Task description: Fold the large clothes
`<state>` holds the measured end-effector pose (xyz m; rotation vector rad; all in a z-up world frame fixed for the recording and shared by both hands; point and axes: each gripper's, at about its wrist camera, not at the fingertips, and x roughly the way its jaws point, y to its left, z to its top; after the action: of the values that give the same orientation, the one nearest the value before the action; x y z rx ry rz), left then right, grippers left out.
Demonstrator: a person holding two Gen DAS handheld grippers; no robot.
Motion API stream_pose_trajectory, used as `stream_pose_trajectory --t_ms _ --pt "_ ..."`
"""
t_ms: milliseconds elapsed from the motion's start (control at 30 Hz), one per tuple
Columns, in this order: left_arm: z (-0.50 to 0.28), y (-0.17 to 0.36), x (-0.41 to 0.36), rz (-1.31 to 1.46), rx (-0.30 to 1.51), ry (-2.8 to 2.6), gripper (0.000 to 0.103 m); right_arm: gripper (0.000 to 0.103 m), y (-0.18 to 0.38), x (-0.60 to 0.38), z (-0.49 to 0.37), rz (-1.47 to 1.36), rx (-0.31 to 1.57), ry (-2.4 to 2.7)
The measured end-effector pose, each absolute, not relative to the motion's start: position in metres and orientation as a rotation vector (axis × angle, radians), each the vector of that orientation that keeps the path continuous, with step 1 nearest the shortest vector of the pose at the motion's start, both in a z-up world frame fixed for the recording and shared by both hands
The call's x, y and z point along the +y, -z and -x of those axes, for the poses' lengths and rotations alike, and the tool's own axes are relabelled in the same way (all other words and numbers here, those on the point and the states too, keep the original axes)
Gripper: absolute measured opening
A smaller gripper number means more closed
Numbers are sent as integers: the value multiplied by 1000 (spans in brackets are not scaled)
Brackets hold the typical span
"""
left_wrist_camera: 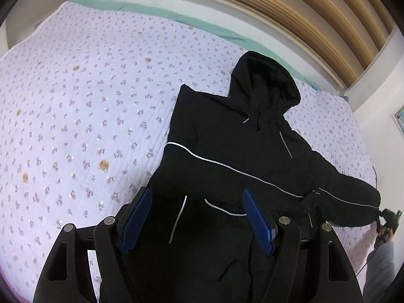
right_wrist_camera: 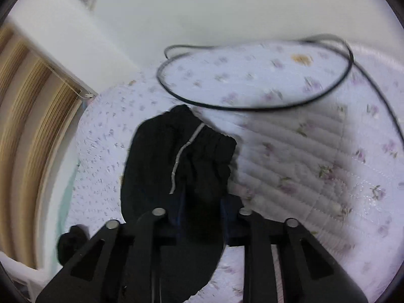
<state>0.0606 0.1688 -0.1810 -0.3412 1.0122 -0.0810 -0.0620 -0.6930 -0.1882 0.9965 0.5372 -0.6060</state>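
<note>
A black hoodie (left_wrist_camera: pixel 227 136) with thin white stripes lies face up on the floral quilt (left_wrist_camera: pixel 75 101), hood toward the wall. Its left side shows a straight edge, and the other sleeve (left_wrist_camera: pixel 348 197) stretches out to the right. My left gripper (left_wrist_camera: pixel 196 194) hovers over the hem with its blue pads (left_wrist_camera: pixel 136 222) wide apart, gripping nothing. In the right wrist view, the right gripper (right_wrist_camera: pixel 202 202) is shut on the gathered sleeve cuff (right_wrist_camera: pixel 202 151), whose black fabric hides the fingertips. That gripper (left_wrist_camera: pixel 386 221) also shows at the sleeve's end in the left wrist view.
A black cable (right_wrist_camera: pixel 252 107) loops over the quilt beyond the cuff. Wooden slats (left_wrist_camera: pixel 303 12) and a white wall run behind the bed, with a green sheet edge (left_wrist_camera: pixel 202 25) along it. A person's grey sleeve (left_wrist_camera: pixel 378 265) is at the right edge.
</note>
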Motion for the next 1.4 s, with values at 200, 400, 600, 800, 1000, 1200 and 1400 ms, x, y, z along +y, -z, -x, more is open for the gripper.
stream_pose_trajectory --t_ms 200,400,600,800,1000,1200,1400 --pt "-59 181 177 366 998 62 75 19 131 -622 42 -746 443 516" --pt "-62 188 171 358 1033 81 75 19 118 -531 17 -630 439 225" --pt "-66 195 163 356 1064 94 75 19 173 -449 -50 -533 642 76" --pt "-65 204 157 345 1103 96 75 19 250 -399 -95 -506 838 43" --pt "-73 212 124 307 1137 194 75 60 286 -395 -108 -619 915 -24" --pt "-102 208 18 154 1130 494 75 94 241 -390 -82 -496 831 13" --pt "-136 195 -104 89 1057 820 75 95 190 -406 -28 -370 688 92"
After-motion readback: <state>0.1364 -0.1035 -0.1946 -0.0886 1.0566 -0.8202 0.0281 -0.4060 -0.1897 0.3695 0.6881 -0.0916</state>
